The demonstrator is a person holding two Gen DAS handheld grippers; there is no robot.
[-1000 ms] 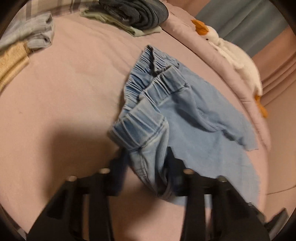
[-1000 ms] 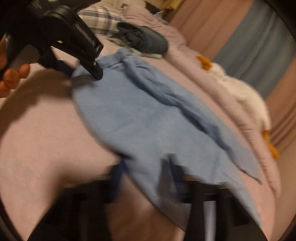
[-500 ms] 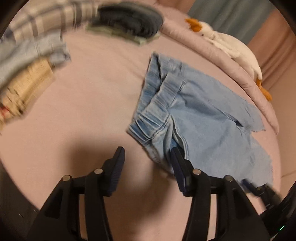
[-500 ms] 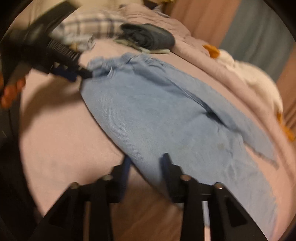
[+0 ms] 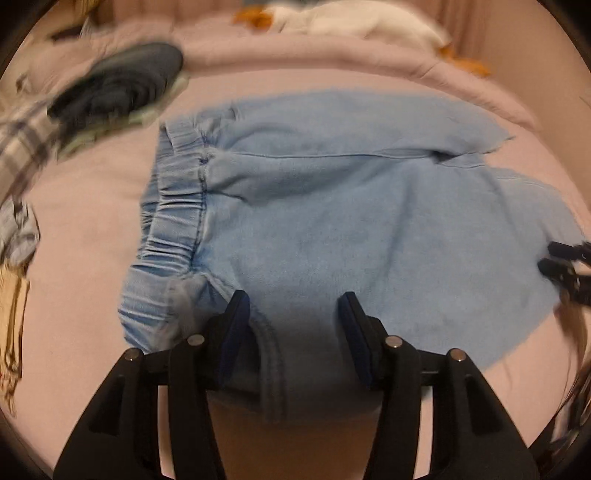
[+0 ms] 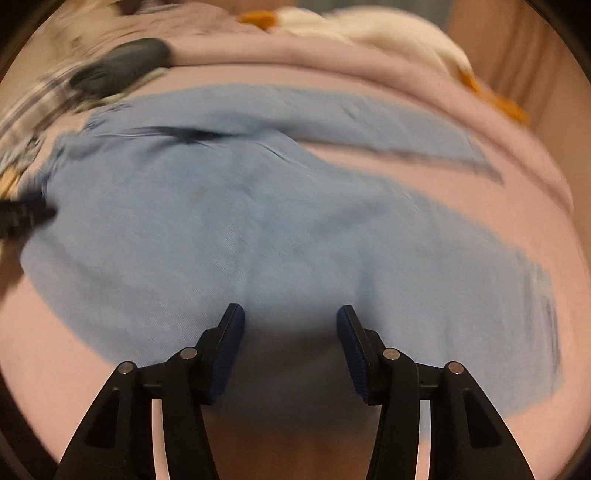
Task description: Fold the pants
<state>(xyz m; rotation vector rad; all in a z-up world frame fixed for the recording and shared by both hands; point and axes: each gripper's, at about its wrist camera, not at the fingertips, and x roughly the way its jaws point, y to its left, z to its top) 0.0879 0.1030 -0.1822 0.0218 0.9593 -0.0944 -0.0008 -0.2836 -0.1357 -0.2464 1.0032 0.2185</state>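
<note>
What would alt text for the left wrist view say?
Light blue pants lie spread on a pink bed, elastic waistband at left. The left gripper hovers open over their near edge; its jaws have just been opening. Folded dark clothes sit behind.

Pants (image 5: 332,229): soft light-blue denim-type cloth, matt, fine twill weave; waistband (image 5: 173,229) gathered w/ elastic, ribbed look, stitched seam. Leg ends raw & frayed. Bed cover (image 5: 85,206): pink cloth, matt, smooth. Left gripper (image 5: 293,317) & right gripper (image 6: 290,325): black plastic, semi-matt, w/ small shiny metal pins; pads (image 6: 231,354) dark blue, ribbed, prob. rubber. Dark folded jeans (image 5: 118,85): heavier denim, blurred. Plush toy (image 6: 388,33): white, fuzzy. Plaid cloth (image 5: 22,147): woven.
</note>
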